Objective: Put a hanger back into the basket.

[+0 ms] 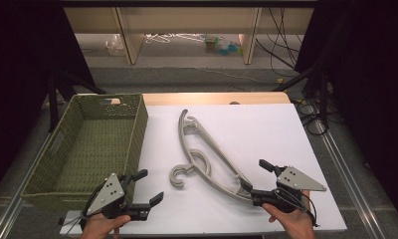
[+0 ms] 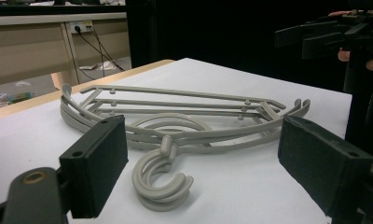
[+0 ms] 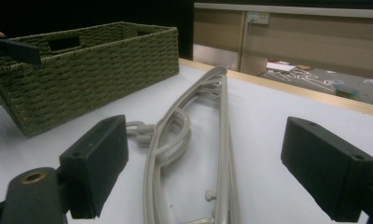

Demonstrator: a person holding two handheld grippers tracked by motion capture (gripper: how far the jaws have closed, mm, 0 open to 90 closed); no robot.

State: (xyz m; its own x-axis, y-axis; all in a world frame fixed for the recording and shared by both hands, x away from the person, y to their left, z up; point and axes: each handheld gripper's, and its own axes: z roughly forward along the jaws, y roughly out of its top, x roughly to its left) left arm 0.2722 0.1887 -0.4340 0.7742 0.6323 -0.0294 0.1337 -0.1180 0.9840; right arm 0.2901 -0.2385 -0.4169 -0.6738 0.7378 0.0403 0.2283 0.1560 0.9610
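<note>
A small stack of grey plastic clothes hangers (image 1: 207, 149) lies flat on the white table (image 1: 266, 129), hooks (image 1: 179, 175) curling toward the near left. My left gripper (image 1: 151, 185) is open at the near left, its jaws pointing at the hooks (image 2: 161, 182) from a short way off. My right gripper (image 1: 253, 174) is open at the near right, straddling the near end of the hangers (image 3: 222, 116) without closing on it. In the left gripper view the hangers (image 2: 175, 105) lie between and beyond my open left gripper (image 2: 208, 163). The right gripper (image 3: 205, 172) holds nothing.
A green woven basket (image 1: 137, 129) with nothing in it stands on the left side of the table, close to the left gripper; its wall (image 3: 82, 70) rises left of the hangers. Beyond the table's wooden far edge (image 1: 212, 97) are shelving legs, cables and floor clutter.
</note>
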